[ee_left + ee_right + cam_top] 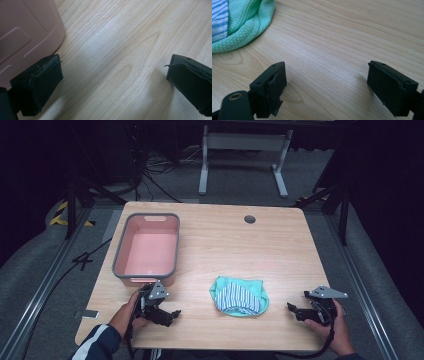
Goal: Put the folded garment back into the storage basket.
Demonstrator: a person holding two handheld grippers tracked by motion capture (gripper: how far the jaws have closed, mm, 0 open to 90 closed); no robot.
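A: What do the containers hold?

B: From my remote station, the pink basin (147, 249) with a grey rim sits at ten o'clock on the wooden table (270, 250). I see nothing inside it. In the left gripper view its pink wall (25, 30) stands just beside one jaw.

A: And the cloth?

B: A mint-green cloth (239, 295) with a blue-and-white striped panel lies bunched at six o'clock on the table, between my two tools and apart from both. The right gripper view catches its green edge (244, 27) at eleven o'clock, near the jaws but not touching.

A: Hand poses?

B: The left gripper (170, 316) is held low at seven o'clock, just in front of the basin, pointing toward the cloth, jaws spread wide over bare wood. The right gripper (294, 309) sits at five o'clock, pointing back toward the cloth, jaws likewise parted and holding nothing. A striped dark sleeve (97, 342) shows on the left forearm.
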